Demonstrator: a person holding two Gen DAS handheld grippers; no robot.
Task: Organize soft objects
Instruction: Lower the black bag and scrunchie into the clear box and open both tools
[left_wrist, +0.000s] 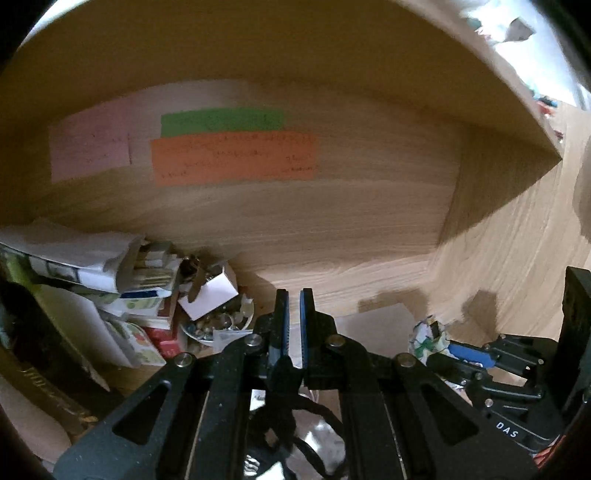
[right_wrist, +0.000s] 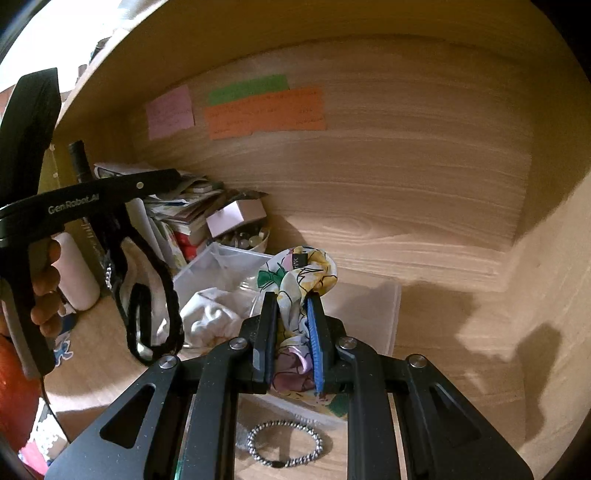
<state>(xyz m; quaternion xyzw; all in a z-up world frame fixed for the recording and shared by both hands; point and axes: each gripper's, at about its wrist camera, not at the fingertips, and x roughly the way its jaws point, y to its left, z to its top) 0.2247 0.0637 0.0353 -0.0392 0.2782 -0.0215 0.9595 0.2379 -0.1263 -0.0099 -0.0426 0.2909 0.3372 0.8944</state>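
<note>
My right gripper (right_wrist: 291, 299) is shut on a floral scrunchie (right_wrist: 306, 277), white and yellow with green and pink, held above a clear plastic box (right_wrist: 207, 266). A white scrunchie (right_wrist: 210, 317) lies in that box. My left gripper (left_wrist: 293, 295) is shut on a black fuzzy hair band; its loop hangs below the jaws (left_wrist: 306, 413) and shows dangling in the right wrist view (right_wrist: 162, 306). In the left wrist view the right gripper (left_wrist: 439, 339) holds the floral scrunchie (left_wrist: 424, 336) at lower right. A black-and-white beaded band (right_wrist: 284, 443) lies on the desk below my right gripper.
Wooden desk alcove with pink (right_wrist: 170, 110), green and orange (right_wrist: 266, 112) notes on the back wall. A pile of books and papers (left_wrist: 92, 288), a small white box (left_wrist: 210, 295) and a bowl of small items (left_wrist: 218, 325) stand at left. A pink bottle (right_wrist: 77, 273) stands at left.
</note>
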